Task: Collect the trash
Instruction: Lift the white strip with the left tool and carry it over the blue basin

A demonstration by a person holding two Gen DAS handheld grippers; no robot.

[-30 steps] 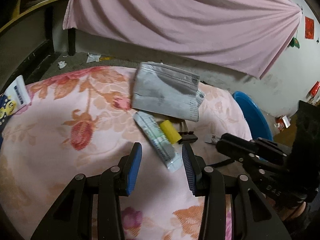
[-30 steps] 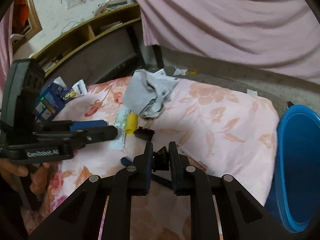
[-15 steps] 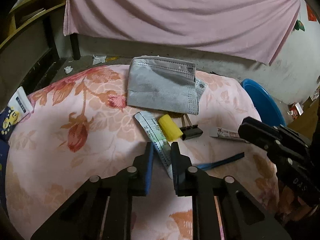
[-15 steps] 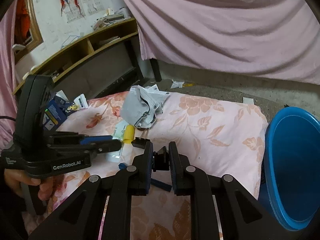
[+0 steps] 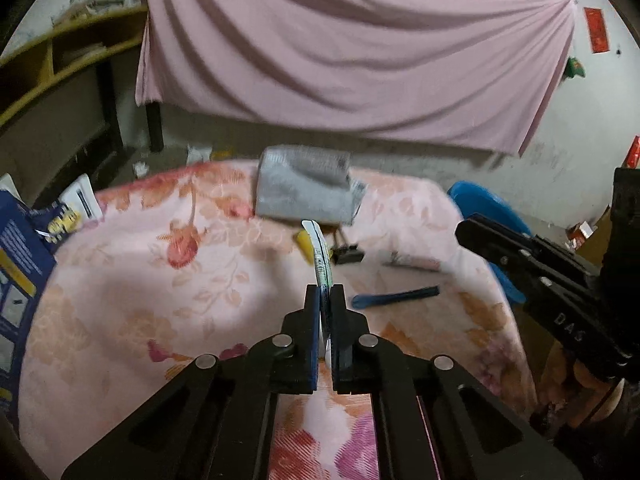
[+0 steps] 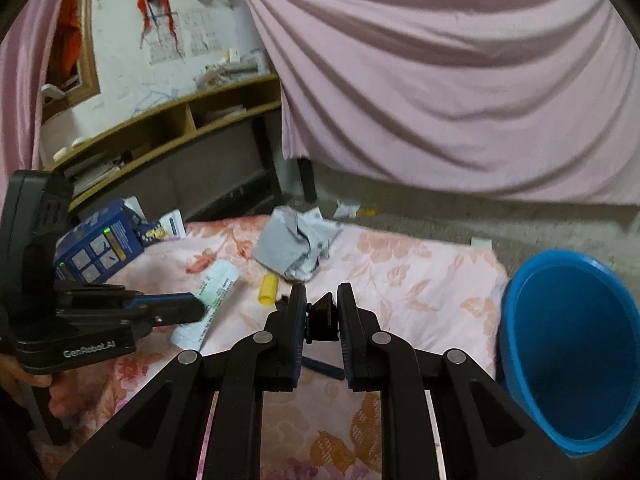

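**Two pieces of trash held, neither yet binned**

Both grippers are found loaded above the floral-covered bed. At the left, the left gripper is pressed together on a flat white wrapper, which stands edge-up between its fingers and is lifted clear of the cover. Left behind on the bed are noted a yellow tube, a grey face mask, a small wrapper and a blue strip.

Further right, the right gripper is seen pinching a small black clip. A second black clip lies on the cover just beside the yellow tube.

The step in hand is judged to be carrying after pickup. The next move is judged to call for each gripper to be brought over the basin before its hold is released, the wrapper being light and liable to drift.

At the far right, a blue basin stands beside the bed. Its visible interior is seen to hold nothing.
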